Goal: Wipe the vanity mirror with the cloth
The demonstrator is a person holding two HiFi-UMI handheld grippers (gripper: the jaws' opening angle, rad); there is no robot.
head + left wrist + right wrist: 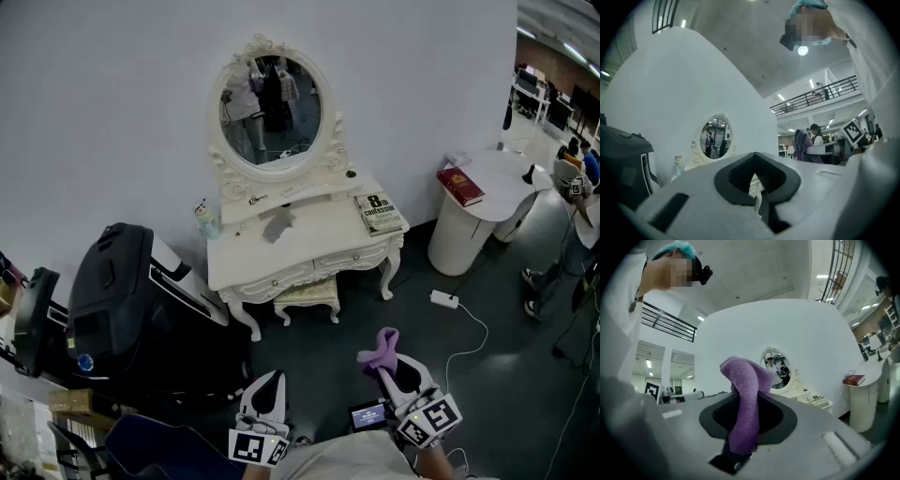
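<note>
Nearest, low in the head view, the right gripper [390, 364] is clamped on the purple cloth [380, 347]. Its own view shows the cloth pinched between the jaws, a thick fold standing up above them and a tail hanging below. The left gripper [269, 382] sits beside it. Its jaws are drawn together with nothing between them (only a sliver of white furniture shows past the pads).

Both tools are well apart from the vanity, with bare dark floor between. Past the floor comes the stool [307, 294], tucked under the white table [309, 246], on which a book [378, 214] lies at the right end.

Farthest, at the back of the table against the wall, stands the mirror [271, 111]. It is an upright oval, its long axis vertical, facing the person.

The coming move turns on where the mirror lies from the cloth. It is ahead and to the left of the right gripper, roughly in line with the left one. In the right gripper view the glass shows just right of the cloth's raised fold, so the jaws point nearly at it.

My reading is that wiping has not begun. The cloth hand must travel forward across the floor, over the tabletop, and a little leftward before the fold can meet the glass.
</note>
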